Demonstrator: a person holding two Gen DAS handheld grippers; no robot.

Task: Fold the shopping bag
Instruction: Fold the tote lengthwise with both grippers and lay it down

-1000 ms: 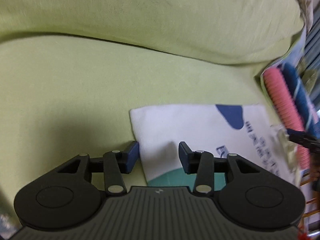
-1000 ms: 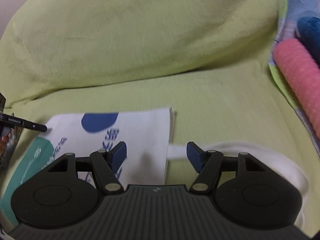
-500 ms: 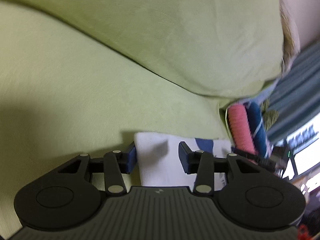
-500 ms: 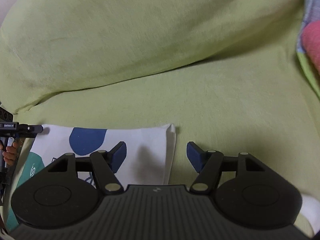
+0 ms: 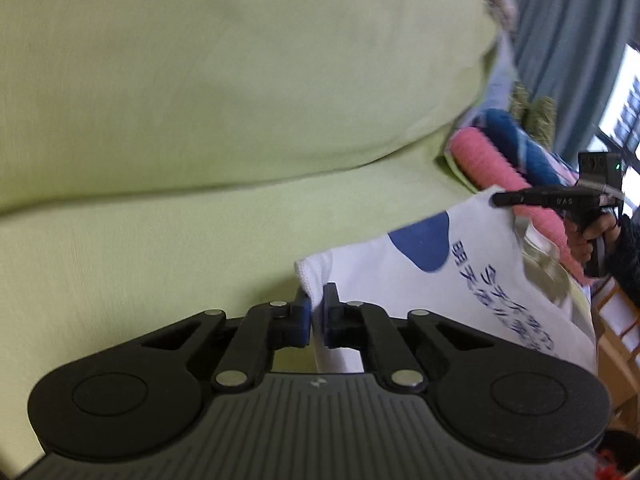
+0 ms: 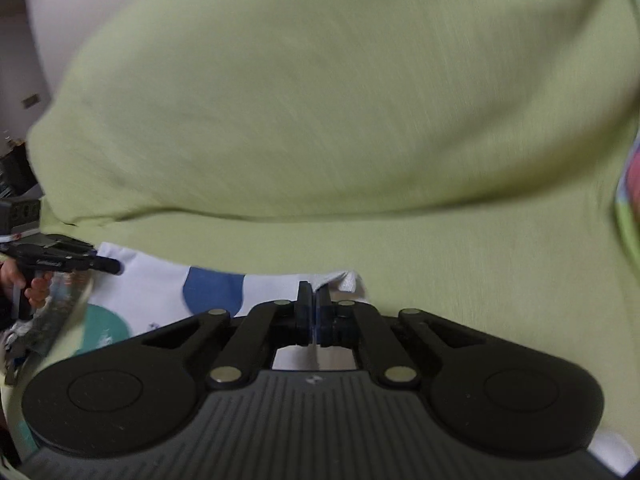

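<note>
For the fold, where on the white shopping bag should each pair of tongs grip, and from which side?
At its two far corners, coming in low from the near side along the fabric. The shopping bag is thin, limp cloth, so only edges pinch. Left tongs and right tongs are shut on one corner each.

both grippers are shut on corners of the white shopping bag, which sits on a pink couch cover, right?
Not quite: the cover is light green, not pink; both wrist views show it. The pink thing is a rolled towel at the side. The rest holds: the left gripper and right gripper are each shut on a corner of the white shopping bag over the green cover.
</note>
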